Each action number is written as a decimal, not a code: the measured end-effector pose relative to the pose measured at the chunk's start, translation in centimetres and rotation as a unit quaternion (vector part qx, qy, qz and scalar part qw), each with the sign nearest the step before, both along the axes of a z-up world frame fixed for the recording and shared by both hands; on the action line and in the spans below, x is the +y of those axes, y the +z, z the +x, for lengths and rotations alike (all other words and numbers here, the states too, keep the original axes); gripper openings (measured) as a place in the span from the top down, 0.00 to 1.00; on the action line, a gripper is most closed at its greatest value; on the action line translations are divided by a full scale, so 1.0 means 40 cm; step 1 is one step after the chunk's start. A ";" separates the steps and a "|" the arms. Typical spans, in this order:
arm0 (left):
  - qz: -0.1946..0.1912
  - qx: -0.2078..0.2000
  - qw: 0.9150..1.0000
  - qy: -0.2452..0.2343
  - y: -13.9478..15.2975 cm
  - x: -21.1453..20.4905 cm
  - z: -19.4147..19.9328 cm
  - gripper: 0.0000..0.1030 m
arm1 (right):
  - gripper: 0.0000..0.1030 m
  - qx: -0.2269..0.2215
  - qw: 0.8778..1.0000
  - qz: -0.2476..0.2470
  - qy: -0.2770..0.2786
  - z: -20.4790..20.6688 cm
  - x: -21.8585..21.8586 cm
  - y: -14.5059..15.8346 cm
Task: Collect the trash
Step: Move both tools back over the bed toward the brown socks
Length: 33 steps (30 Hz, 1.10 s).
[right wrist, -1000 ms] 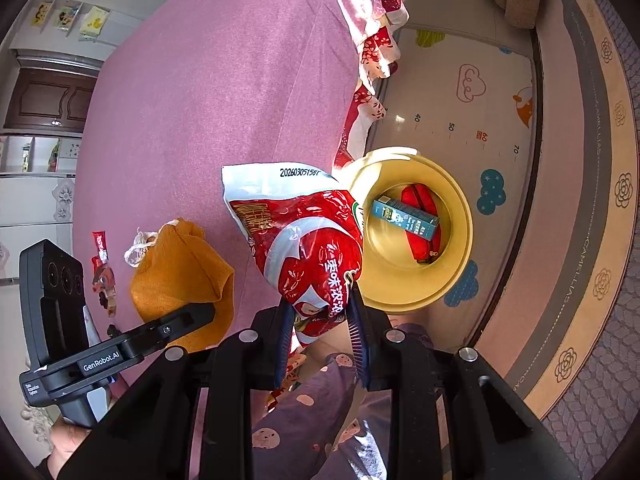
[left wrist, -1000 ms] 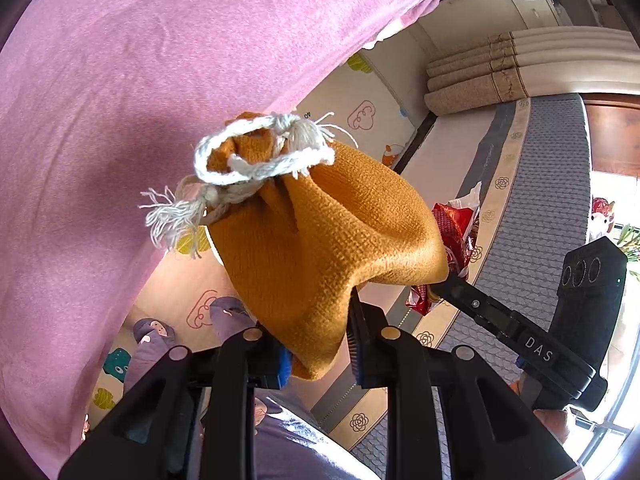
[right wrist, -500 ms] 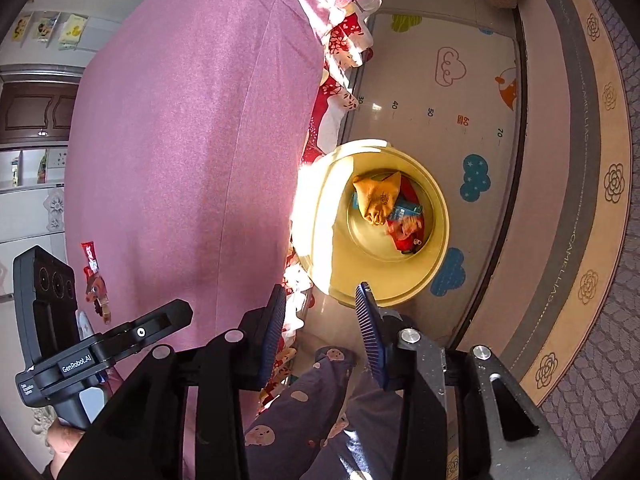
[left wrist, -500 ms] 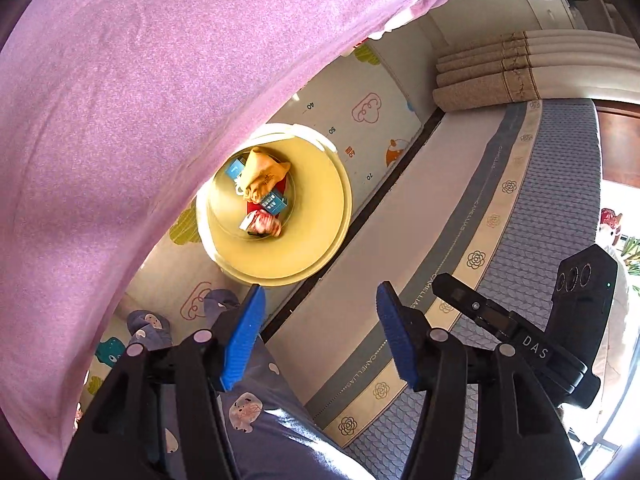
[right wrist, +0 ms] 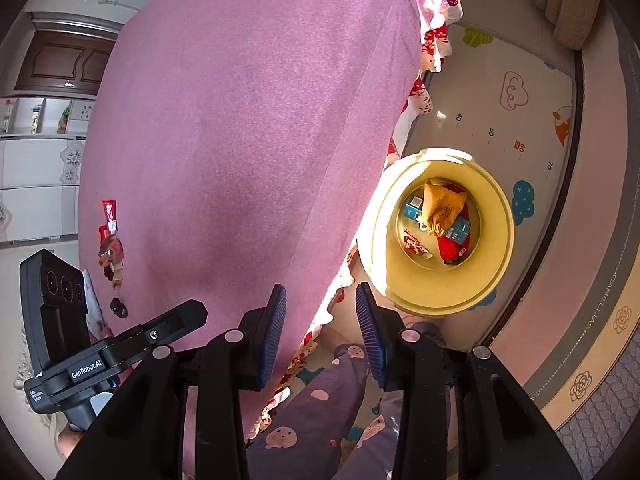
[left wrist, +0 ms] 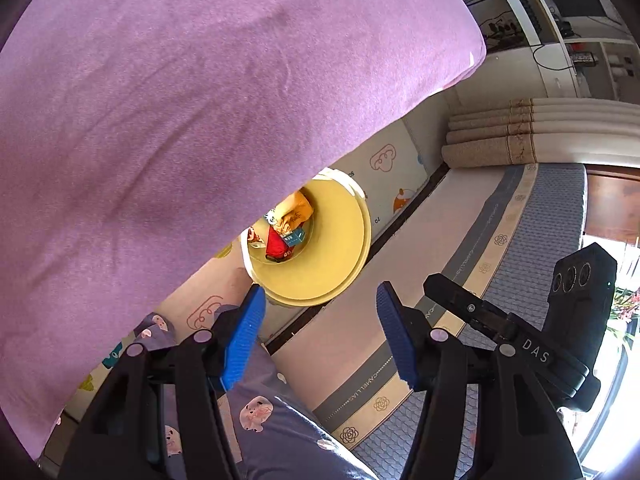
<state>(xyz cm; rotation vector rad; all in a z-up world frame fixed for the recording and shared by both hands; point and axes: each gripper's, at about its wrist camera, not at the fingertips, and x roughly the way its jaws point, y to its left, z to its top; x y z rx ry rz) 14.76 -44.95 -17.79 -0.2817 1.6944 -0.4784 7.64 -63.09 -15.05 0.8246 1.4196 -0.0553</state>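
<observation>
A yellow bin (left wrist: 344, 276) (right wrist: 502, 204) stands on the floor beside the table. Inside lie an orange cloth pouch (left wrist: 298, 210) (right wrist: 442, 206), a red snack bag (left wrist: 276, 244) (right wrist: 450, 248), a blue box (left wrist: 295, 238) (right wrist: 459, 230) and a small red-and-white wrapper (right wrist: 416, 245). My left gripper (left wrist: 320, 294) hovers above the bin's near rim, open and empty. My right gripper (right wrist: 321, 294) hangs over the table's edge left of the bin, open and empty too. A red wrapper (right wrist: 109, 216) and brown scraps (right wrist: 112, 258) lie on the table.
The pink tablecloth (left wrist: 160, 120) (right wrist: 240, 120) fills the left of both views and hides part of the bin in the left wrist view. A person's purple patterned trouser leg (left wrist: 260, 412) (right wrist: 320, 400) sits below the grippers. Rolled mats (left wrist: 540, 132) lie by the far wall.
The left gripper let go of the orange pouch and the right let go of the red snack bag; both now lie in the bin. Both grippers opened, then slid back toward the table.
</observation>
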 end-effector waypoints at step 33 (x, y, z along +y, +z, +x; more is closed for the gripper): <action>0.030 -0.067 0.949 0.307 0.102 1.061 0.144 0.26 | 0.57 -0.067 0.964 0.028 0.255 0.455 0.962 0.072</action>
